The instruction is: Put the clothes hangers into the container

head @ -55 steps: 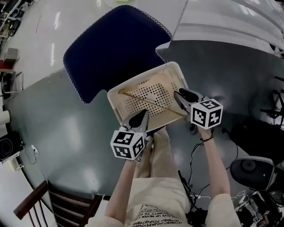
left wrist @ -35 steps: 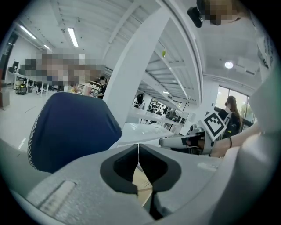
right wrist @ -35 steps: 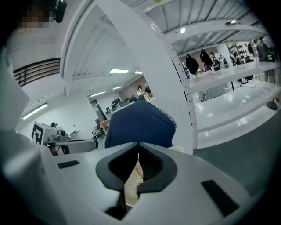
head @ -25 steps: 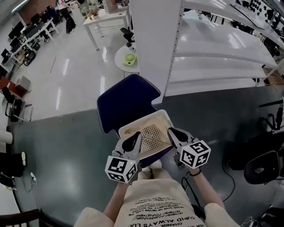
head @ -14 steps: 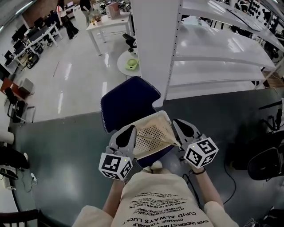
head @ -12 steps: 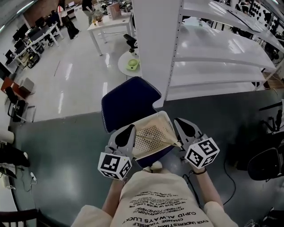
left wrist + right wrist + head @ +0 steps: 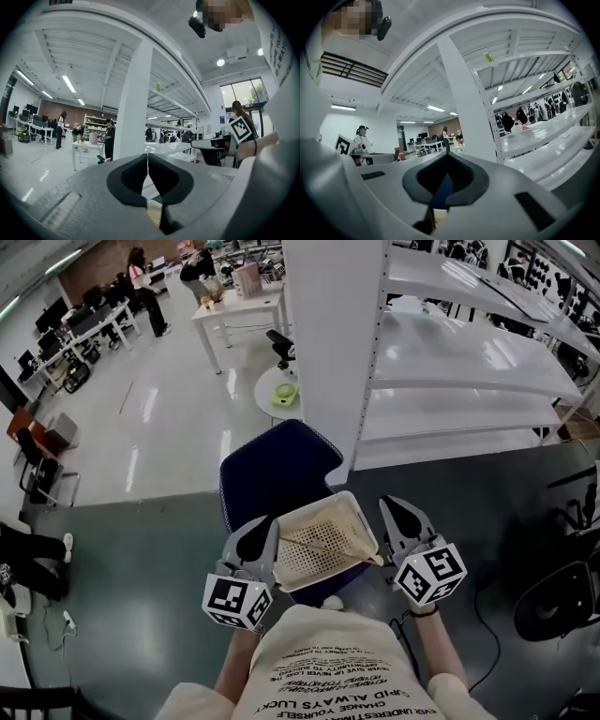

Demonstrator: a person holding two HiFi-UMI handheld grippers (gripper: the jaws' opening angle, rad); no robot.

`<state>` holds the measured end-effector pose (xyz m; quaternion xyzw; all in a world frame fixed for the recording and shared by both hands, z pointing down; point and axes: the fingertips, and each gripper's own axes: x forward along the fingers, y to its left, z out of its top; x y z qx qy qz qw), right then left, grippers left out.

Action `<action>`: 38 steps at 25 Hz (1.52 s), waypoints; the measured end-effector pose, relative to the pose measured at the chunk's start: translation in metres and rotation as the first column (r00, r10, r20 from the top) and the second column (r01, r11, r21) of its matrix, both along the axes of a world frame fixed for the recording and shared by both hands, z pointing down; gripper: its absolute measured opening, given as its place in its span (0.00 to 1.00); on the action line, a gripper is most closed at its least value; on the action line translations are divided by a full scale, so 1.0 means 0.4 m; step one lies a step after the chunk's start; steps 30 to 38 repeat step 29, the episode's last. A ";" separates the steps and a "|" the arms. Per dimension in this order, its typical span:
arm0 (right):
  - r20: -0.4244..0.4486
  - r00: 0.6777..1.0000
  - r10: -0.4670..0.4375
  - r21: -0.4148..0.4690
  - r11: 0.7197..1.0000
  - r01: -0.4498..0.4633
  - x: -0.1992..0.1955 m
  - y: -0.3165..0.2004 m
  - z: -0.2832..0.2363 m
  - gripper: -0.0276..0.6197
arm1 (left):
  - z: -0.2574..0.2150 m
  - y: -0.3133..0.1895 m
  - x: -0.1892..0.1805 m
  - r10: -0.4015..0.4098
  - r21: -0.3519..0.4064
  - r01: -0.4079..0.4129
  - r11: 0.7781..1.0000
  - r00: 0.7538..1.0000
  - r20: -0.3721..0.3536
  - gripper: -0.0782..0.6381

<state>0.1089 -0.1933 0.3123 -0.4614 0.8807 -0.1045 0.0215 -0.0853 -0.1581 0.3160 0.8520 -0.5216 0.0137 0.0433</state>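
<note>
While the cream perforated container (image 7: 309, 563) hangs clear of the floor, the left tool (image 7: 266, 532) sits at its nine o'clock side. In the left gripper view its jaws are closed together, with a sliver of cream perforated rim pinched low between them.

Across the container's floor lies one wooden clothes hanger (image 7: 328, 547), running from about nine o'clock to four o'clock. A blue chair (image 7: 277, 474) stands just beyond the container at twelve o'clock.

At the three o'clock side is the right tool (image 7: 389, 512). Its jaws are likewise fully closed, and a cream edge shows at their base, so it appears to grip the opposite rim. White shelving (image 7: 469, 381) rises at one to two o'clock.

Judging by this, the loading step is finished for the one hanger in sight, and the step in hand is carrying the loaded container with both tools. Whether other hangers remain cannot be told.

The next move calls for keeping the two tools level and travelling together. Both grips are thin pinches on a rim, and any tilt could slide the hanger toward a wall or twist the rim free.
</note>
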 end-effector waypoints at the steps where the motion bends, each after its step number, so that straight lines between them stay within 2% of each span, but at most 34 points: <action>1: -0.004 1.000 0.008 -0.001 1.000 -0.008 0.003 -0.003 0.002 0.05 | 0.002 0.000 -0.005 -0.004 -0.001 0.004 1.000 1.000 0.000 0.14; 15: -0.009 1.000 0.010 0.005 1.000 -0.010 -0.013 0.004 0.004 0.05 | 0.005 0.010 -0.046 -0.043 -0.006 0.043 0.999 0.999 0.013 0.14; 38: -0.021 1.000 0.008 0.014 1.000 -0.008 -0.003 0.010 0.007 0.05 | 0.007 0.013 -0.025 -0.037 -0.013 0.037 0.999 0.999 0.020 0.14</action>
